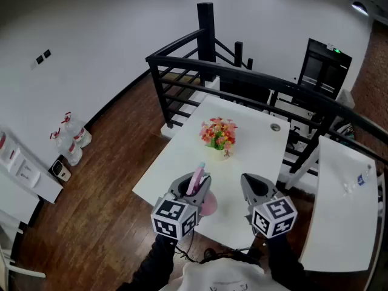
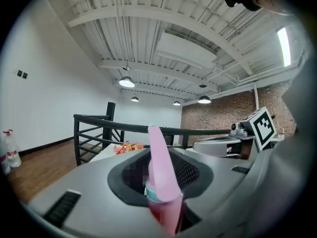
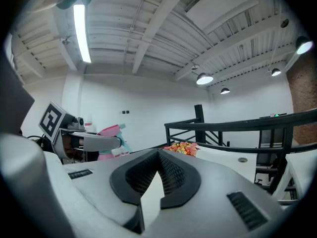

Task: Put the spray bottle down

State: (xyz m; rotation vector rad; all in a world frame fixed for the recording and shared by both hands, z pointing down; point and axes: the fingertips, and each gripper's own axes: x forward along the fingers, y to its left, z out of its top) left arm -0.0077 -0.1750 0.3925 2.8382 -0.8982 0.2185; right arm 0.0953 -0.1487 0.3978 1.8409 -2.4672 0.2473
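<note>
A pink spray bottle [image 1: 197, 178] with a teal collar stands upright between the jaws of my left gripper [image 1: 193, 187], which is shut on it. This is above the near part of the white table [image 1: 254, 144]. In the left gripper view the bottle's pink trigger head [image 2: 161, 175] fills the gap between the jaws. Whether its base touches the table I cannot tell. My right gripper [image 1: 253, 185] hovers beside it to the right, shut and holding nothing. The right gripper view shows the bottle [image 3: 110, 132] at its left.
A pot of red and yellow flowers [image 1: 219, 134] stands mid-table. A black railing [image 1: 242, 74] runs behind the table. A second white table [image 1: 339, 205] is at the right. Several spray bottles [image 1: 71, 138] stand on the wooden floor by the left wall.
</note>
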